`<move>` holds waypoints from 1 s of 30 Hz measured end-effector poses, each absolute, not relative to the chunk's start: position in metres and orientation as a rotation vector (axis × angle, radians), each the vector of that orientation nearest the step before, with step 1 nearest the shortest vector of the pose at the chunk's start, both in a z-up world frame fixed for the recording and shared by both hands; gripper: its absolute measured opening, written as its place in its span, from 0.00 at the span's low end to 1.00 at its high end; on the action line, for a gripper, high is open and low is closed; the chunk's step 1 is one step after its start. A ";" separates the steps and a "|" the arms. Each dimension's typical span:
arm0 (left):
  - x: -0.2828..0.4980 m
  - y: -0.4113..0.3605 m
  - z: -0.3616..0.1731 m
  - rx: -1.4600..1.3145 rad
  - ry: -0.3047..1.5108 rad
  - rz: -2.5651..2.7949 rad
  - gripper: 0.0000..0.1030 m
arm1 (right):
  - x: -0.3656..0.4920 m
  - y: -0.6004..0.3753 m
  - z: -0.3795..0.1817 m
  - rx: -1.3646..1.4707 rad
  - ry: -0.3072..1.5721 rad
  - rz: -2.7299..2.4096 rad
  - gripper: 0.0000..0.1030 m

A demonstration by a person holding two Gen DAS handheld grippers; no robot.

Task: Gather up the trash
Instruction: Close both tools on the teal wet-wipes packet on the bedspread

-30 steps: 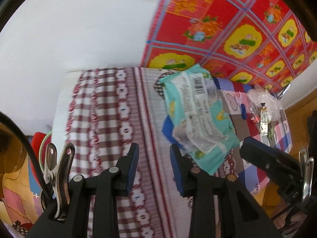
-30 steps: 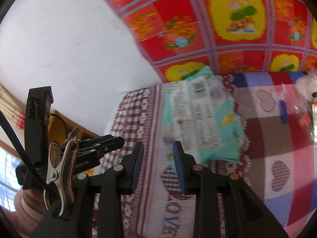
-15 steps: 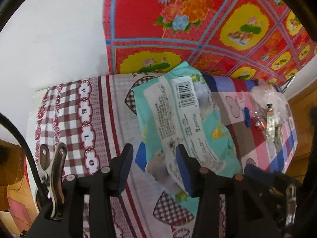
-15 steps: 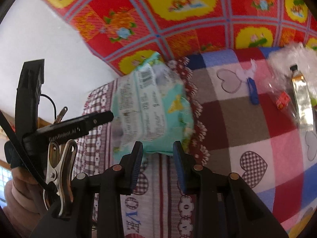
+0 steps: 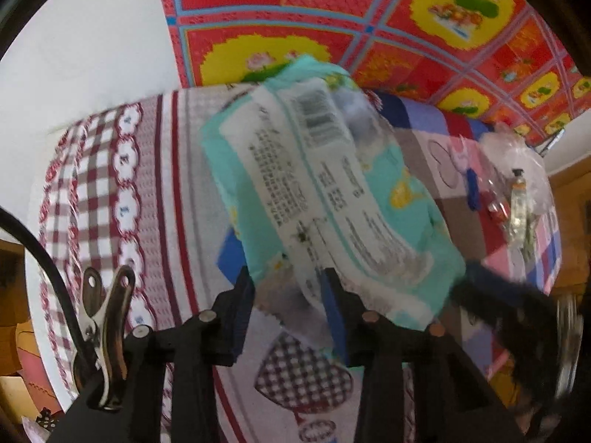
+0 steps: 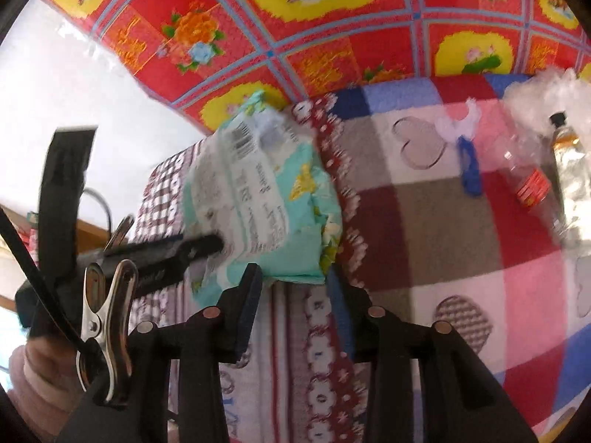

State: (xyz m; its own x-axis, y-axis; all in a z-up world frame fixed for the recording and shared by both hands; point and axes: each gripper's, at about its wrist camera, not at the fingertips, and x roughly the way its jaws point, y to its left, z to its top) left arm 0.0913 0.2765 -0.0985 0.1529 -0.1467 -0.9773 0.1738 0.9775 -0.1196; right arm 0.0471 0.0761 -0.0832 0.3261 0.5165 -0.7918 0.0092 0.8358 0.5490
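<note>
- Nearest, left gripper [image 5: 286, 308]: over the last second it has come down onto the near end of the teal wrapper [image 5: 325, 199]. Its fingers [image 5: 242, 306] stand at a middling gap and are closing, with the wrapper's crumpled near edge between them; whether the pads already press on it cannot be told.
- Nearest, right gripper [image 6: 299, 291]: it too has dropped towards the wrapper [image 6: 266, 199], which a second ago lay well ahead of it. Its fingers [image 6: 251, 295] are at a middling gap and opening, set just below the wrapper's near edge; nothing is gripped.
- Middle, the wrapper: a flattened teal packet with a white printed panel and a barcode, lying on the checked cloth [image 5: 147, 192] that covers the bed or counter, near the cloth's far edge and towards its left end.
- Beyond, towards the far right corner: a blue clip [image 6: 469, 170], a clear bottle [image 6: 532, 188] with a red label, a small tube [image 6: 567, 147] and crumpled clear plastic [image 6: 546, 88], all well apart from the wrapper.
- Farthest: a red and yellow flowered sheet [image 6: 332, 18] stands behind the cloth's far edge.
- Reading: both grippers have closed in on one piece of trash, so the step in hand appears to be the pick-up of the wrapper, probably by the left gripper; the litter at the far right remains to be collected.
</note>
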 end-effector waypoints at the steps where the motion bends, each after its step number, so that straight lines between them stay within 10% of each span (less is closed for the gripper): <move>1: 0.088 0.274 -0.099 0.021 1.403 -0.238 0.35 | 0.048 0.073 -0.083 0.511 1.201 0.349 0.37; 30: 0.134 0.308 -0.071 0.112 1.330 -0.234 0.52 | 0.044 0.070 -0.095 0.576 1.270 0.306 0.41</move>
